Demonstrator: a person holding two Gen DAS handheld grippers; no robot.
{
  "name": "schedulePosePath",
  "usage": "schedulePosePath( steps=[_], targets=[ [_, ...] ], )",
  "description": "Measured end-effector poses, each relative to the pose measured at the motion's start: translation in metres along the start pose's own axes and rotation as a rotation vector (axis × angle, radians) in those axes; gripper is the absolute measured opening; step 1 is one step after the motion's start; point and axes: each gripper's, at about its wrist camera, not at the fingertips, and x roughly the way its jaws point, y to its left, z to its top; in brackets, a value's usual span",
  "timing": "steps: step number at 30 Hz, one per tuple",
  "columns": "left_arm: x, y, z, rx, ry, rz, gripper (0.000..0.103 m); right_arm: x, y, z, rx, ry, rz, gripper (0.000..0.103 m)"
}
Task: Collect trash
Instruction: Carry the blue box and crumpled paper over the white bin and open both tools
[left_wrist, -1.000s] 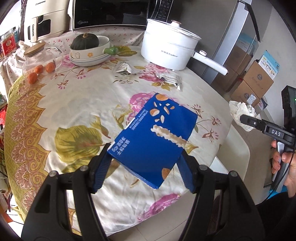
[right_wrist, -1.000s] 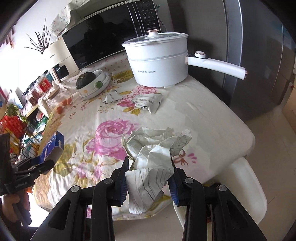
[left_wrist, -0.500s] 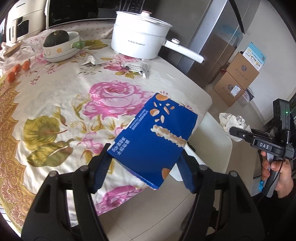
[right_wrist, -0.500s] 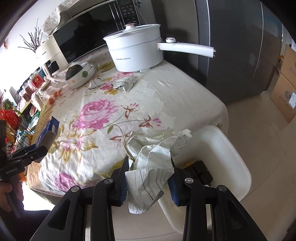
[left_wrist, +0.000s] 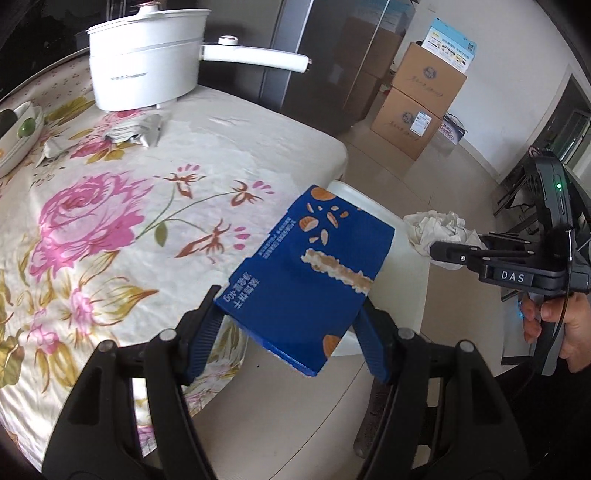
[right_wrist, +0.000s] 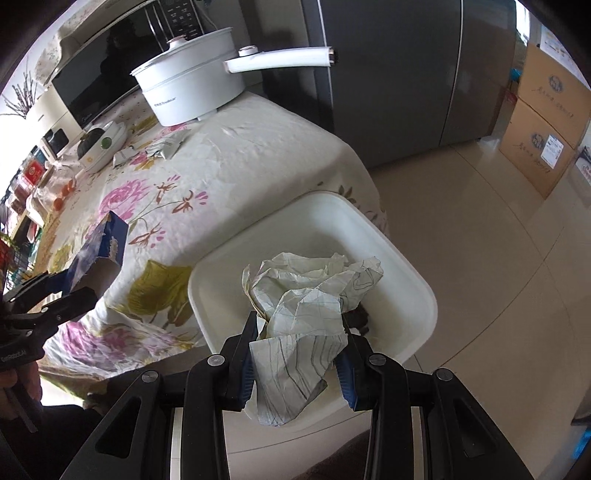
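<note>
So both hands are loaded and we're at the drop-off part. The right claw (right_wrist: 297, 345) is clamped on a crumpled paper (right_wrist: 306, 295) and hangs right over the white bin (right_wrist: 410, 266) that sits on the floor just beside the worktop (left_wrist: 110, 192). The left claw (left_wrist: 288, 332) is pinching a blue snack box (left_wrist: 310, 269) by its near end, out over the worktop's edge with the bin rim just showing behind it.

My read: the paper only needs the jaws opened and it should fall straight in. The box isn't fully above the opening yet, so that hand needs to come over a bit more before letting go, and it's wide enough that I'd aim for the middle.

Two foil wrappers (left_wrist: 136, 129) are left near the white pot (left_wrist: 147, 62), probably next.
</note>
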Motion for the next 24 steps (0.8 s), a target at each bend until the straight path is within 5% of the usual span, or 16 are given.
schedulePosePath(
  steps=[13, 16, 24],
  targets=[
    [0.048, -0.029, 0.010, 0.083, -0.034, -0.022, 0.070, 0.003, -0.026, -0.004, 0.037, 0.032, -0.021, 0.037],
    [0.055, -0.025, 0.013, 0.064, -0.016, -0.012, 0.088, 0.004, -0.029, -0.004, 0.042, 0.034, -0.022, 0.037],
    [0.048, -0.019, 0.018, 0.047, -0.022, 0.066, 0.098, 0.011, -0.030, -0.002, 0.051, 0.048, -0.032, 0.038]
  ],
)
